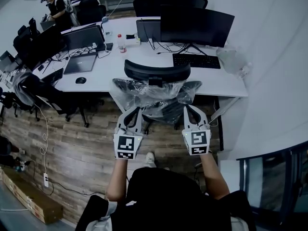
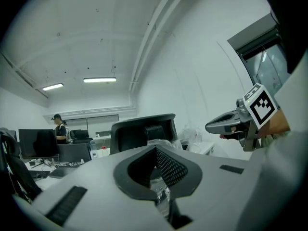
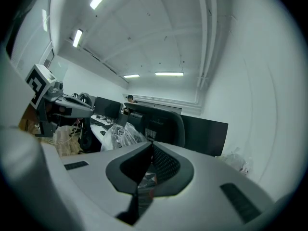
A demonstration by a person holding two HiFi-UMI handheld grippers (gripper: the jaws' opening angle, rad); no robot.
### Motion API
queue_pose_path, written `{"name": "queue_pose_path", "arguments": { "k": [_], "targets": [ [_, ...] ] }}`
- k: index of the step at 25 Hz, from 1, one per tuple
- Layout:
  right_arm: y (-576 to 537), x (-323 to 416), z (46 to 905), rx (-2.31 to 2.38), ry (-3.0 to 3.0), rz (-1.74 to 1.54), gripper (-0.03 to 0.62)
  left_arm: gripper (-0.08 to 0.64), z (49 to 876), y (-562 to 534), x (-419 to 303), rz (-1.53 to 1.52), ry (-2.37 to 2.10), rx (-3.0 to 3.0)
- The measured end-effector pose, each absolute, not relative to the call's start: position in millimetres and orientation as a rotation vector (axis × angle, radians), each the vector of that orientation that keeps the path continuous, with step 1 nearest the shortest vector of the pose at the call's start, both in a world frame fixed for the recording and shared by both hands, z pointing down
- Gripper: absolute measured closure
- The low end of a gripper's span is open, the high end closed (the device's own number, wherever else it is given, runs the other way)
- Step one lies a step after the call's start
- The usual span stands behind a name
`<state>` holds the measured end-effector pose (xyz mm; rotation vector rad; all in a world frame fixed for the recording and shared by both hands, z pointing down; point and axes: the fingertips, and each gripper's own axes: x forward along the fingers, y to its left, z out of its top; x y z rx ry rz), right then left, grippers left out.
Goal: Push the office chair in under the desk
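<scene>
The black office chair (image 1: pixel 157 71) stands with its seat at the white desk (image 1: pixel 139 57), its backrest wrapped in clear plastic (image 1: pixel 156 97). My left gripper (image 1: pixel 134 110) is shut, and its tips reach the plastic at the backrest's left side. On the backrest's right side my right gripper (image 1: pixel 190 109) is shut too, against the plastic. In the left gripper view the shut gripper (image 2: pixel 155 150) points level at the headrest (image 2: pixel 143 131), with the right gripper (image 2: pixel 231 124) beside it. The right gripper view shows its own shut gripper (image 3: pixel 151 146), the headrest (image 3: pixel 156 121) and the left gripper (image 3: pixel 67 107).
On the desk are a monitor (image 1: pixel 196 27), a keyboard (image 1: pixel 196 61), a laptop (image 1: pixel 80 63) and a bottle (image 1: pixel 121 43). Another black chair (image 1: pixel 43 93) stands to the left on the wood floor. A person (image 1: pixel 57 8) stands far back left. A white wall runs along the right.
</scene>
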<state>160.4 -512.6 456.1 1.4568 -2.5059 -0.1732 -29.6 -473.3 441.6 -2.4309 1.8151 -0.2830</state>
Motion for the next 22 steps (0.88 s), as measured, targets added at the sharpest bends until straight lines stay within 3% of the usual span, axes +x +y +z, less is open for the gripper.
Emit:
{"name": "queue_pose_path", "arguments": {
  "k": [22],
  "targets": [
    [-515.1, 158.8, 458.7, 1.443, -2.512, -0.179, 0.568, 0.545, 444.3, -477.6, -30.7, -0.276, 1.824, -2.430]
  ]
}}
